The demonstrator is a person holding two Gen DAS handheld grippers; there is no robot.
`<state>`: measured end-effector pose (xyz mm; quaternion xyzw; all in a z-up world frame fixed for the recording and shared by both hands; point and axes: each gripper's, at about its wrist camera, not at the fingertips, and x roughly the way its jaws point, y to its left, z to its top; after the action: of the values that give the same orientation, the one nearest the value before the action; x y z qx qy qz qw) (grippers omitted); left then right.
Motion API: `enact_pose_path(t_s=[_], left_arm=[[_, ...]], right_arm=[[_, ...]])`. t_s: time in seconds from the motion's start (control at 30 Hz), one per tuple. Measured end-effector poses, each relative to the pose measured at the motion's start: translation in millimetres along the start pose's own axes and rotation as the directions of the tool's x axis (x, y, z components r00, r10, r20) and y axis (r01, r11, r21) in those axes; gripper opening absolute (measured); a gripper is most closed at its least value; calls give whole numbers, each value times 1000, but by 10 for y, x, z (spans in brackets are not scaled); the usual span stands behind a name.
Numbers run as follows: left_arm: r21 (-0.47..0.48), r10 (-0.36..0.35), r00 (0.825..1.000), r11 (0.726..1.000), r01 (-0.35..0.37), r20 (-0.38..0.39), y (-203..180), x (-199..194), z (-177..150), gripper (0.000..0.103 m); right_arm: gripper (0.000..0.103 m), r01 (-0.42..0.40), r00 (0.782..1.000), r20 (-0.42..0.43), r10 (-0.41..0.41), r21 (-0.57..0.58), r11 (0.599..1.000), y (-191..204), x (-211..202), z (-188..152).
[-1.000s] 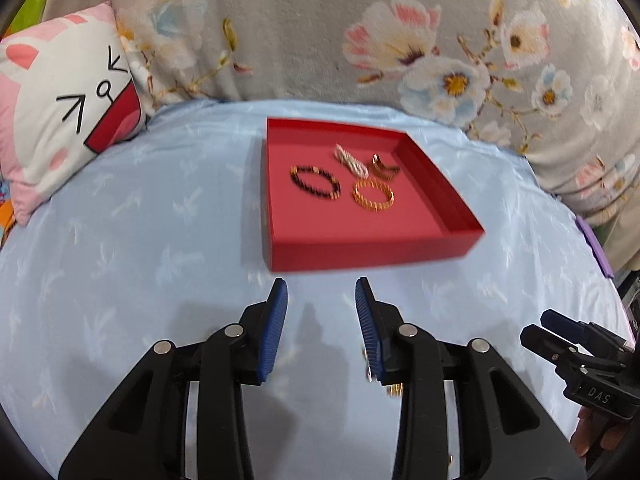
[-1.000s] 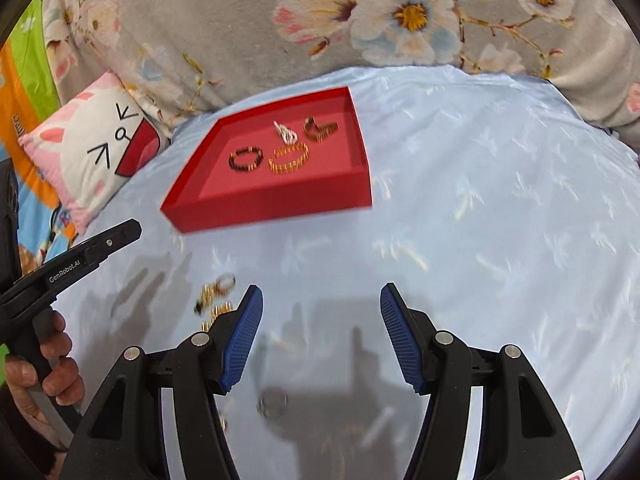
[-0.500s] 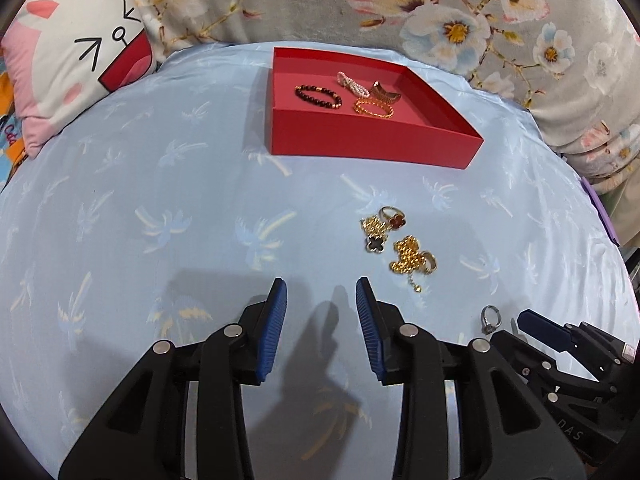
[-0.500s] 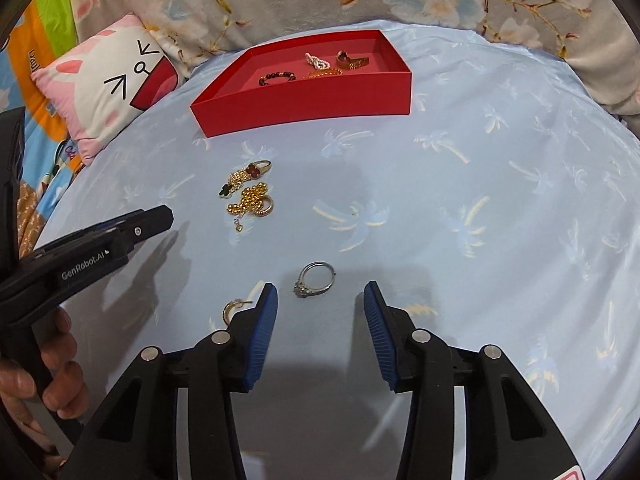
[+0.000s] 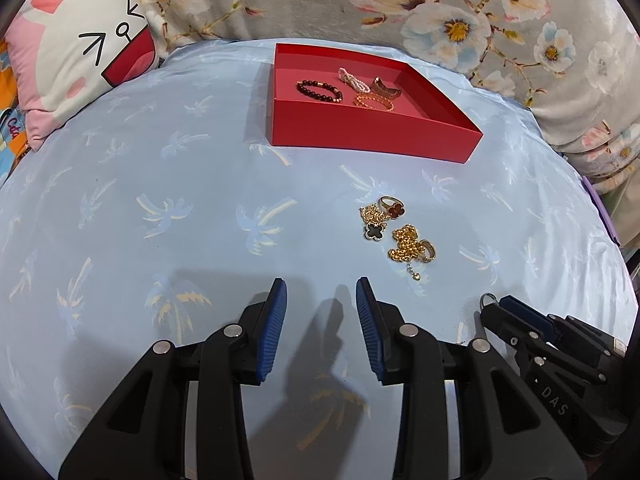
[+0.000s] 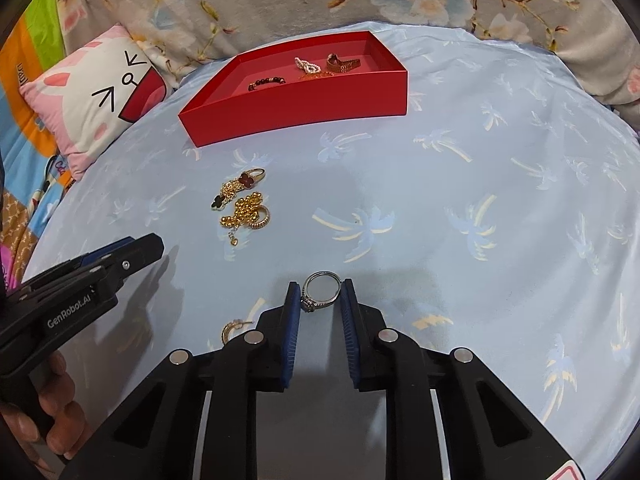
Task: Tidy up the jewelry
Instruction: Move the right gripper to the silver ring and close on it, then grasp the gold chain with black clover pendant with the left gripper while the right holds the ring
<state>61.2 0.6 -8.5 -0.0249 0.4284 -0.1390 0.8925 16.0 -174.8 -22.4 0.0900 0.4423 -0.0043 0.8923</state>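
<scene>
Hidden or unclear: in the left wrist view the silver ring (image 5: 489,301) shows only as a small arc behind the right tongs' tip; the tray's near wall cuts off the lower edges of the pieces inside in the right wrist view.
Right tongs (image 6: 320,294): narrowed around the silver ring (image 6: 320,291), both blue pads touching its band, stone setting at the lower left pad.
Left tongs (image 5: 320,294): wide apart, nothing between the pads, held over the blue palm-print sheet (image 5: 160,184).
Ring's place: on the sheet, well short of the red tray (image 6: 304,104).
Tray contents: dark bead bracelet (image 5: 319,90), pearl piece (image 5: 354,80), gold chain bracelet (image 5: 374,101), copper-coloured band (image 5: 385,89).
Loose pieces: red clover ring (image 6: 251,178) and black clover chain (image 6: 224,198) touching; gold bead cluster (image 6: 245,212) just beside them; small gold hoop (image 6: 231,330) beside the right tongs' left finger.
Surroundings: cat-face pillow (image 6: 100,100), floral blanket (image 5: 400,4).
</scene>
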Motion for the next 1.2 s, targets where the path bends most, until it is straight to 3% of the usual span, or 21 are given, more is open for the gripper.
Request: enact_pose_path(t_s=[0.1,0.17,0.7,0.87,0.97,1.13,1.2], left_arm=[[0,0,1000,1000,0,1,0,0,1,35],[-2,-3,1000,1000,3,-2,-2,5,1,35],[15,-83,996,996,83,-22,-162,254,234,34],[41,-78,997,996,79,-23,-262,389,312,33],[62,-67,998,996,68,-19,-305,462,350,29],[99,-32,999,995,31,1,-358,507,354,12],[108,-25,1000,994,24,7,-368,509,349,12]], right_arm=[[16,6,1000,5,-6,-1,1000,2,3,-1],[8,6,1000,5,-6,9,1000,-22,2,-1],[8,-14,1000,20,13,64,998,-193,-53,57],[8,-27,999,28,25,83,996,-237,-87,92],[8,-30,999,32,27,85,996,-251,-98,105],[8,-34,999,35,31,95,995,-274,-101,116],[8,-35,999,34,32,98,995,-281,-97,120]])
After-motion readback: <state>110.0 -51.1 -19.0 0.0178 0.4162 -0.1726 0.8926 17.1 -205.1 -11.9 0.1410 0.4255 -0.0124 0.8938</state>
